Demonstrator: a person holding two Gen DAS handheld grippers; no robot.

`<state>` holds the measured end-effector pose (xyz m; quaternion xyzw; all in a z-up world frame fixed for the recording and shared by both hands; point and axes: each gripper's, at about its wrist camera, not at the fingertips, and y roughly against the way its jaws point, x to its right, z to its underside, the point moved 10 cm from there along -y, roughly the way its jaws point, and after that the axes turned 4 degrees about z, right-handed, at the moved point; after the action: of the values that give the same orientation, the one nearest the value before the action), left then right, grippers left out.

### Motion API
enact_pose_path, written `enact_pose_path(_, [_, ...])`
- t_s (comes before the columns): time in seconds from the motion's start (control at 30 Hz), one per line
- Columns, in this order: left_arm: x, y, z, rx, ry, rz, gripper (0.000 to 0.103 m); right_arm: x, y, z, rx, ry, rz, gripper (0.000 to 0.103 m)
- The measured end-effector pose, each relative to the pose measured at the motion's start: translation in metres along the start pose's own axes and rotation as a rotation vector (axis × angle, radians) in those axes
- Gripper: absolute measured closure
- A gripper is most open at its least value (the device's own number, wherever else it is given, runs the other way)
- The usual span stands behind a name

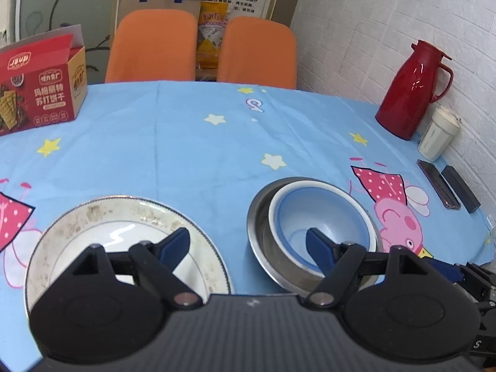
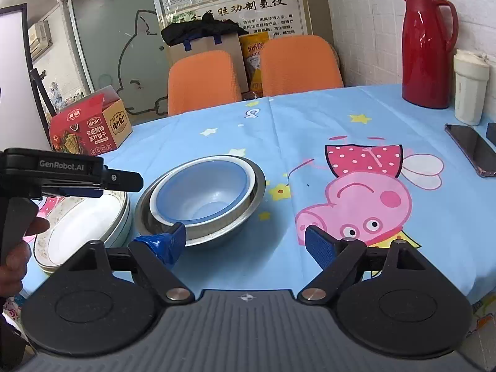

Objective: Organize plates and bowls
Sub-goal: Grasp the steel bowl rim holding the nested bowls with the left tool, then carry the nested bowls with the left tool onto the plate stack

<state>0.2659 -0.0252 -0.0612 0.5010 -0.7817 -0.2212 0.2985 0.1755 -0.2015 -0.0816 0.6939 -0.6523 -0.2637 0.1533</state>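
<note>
Sorting looks near done: pale blue plastic bowl point(image 1: 322, 217) nested in the round steel basin point(image 1: 263, 248) ahead of both grippers, stained white plates point(image 2: 83, 229) apparently stacked beside the left gripper point(image 1: 248, 248), right gripper point(image 2: 245, 241) also apart and empty.

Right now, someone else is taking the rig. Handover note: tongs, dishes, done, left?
Left tongs: open, nothing between them, hovering between the plates and the bowls.
Right tongs: open, empty, just in front of the steel bowl's near rim.
Dishes: blue bowl sits nested inside the steel bowl. Beside it, apart from it, the white plates are stacked; top plate is stained around the rim.
Done: bowls nested, plates stacked, from how they lie.
Left: possibly moving the two stacks to their final spot; none is evident. Nothing is held, so regrasp first.
</note>
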Motion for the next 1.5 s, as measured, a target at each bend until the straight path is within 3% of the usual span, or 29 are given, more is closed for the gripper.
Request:
enact_pose_path(0.1, [0.001, -0.009, -0.014, -0.009, -0.029, 0.015, 0.025, 0.003, -0.015, -0.003, -0.025, -0.04, 0.009, 0.032])
enact_pose_path(0.33, [0.012, -0.075, -0.023, -0.242, -0.104, 0.155, 0.025, 0.0, -0.053, -0.014, -0.089, -0.067, 0.018, 0.032])
enact_pose_path(0.53, [0.008, -0.113, -0.018, -0.345, -0.17, 0.131, 0.025, -0.007, -0.076, -0.01, -0.153, -0.033, 0.036, 0.032])
enact_pose_path(0.83, [0.014, -0.121, -0.015, -0.338, -0.242, 0.141, 0.023, -0.017, -0.092, -0.009, -0.174, 0.058, 0.121, 0.028])
enact_pose_path(0.97, [0.017, -0.121, -0.012, -0.318, -0.277, 0.133, 0.02, -0.015, -0.089, -0.007, -0.125, 0.017, 0.141, 0.027])
enact_pose_path(1.0, [0.017, -0.12, -0.011, -0.316, -0.28, 0.133, 0.019, -0.015, -0.089, -0.007, -0.113, 0.016, 0.138, 0.027])
enact_pose_path(1.03, [0.016, -0.121, -0.011, -0.32, -0.281, 0.125, 0.006, -0.015, -0.088, -0.007, -0.103, 0.015, 0.136, 0.027])
enact_pose_path(1.07, [0.013, -0.123, -0.01, -0.319, -0.268, 0.098, 0.001, -0.016, -0.088, -0.006, -0.099, 0.02, 0.136, 0.026])
enact_pose_path(1.33, [0.016, -0.123, -0.004, -0.305, -0.296, 0.09, 0.001, -0.021, -0.084, -0.004, -0.109, 0.019, 0.132, 0.026])
enact_pose_path(1.5, [0.028, -0.12, 0.0, -0.287, -0.307, 0.112, 0.004, -0.029, -0.081, -0.003, -0.091, 0.013, 0.088, 0.035])
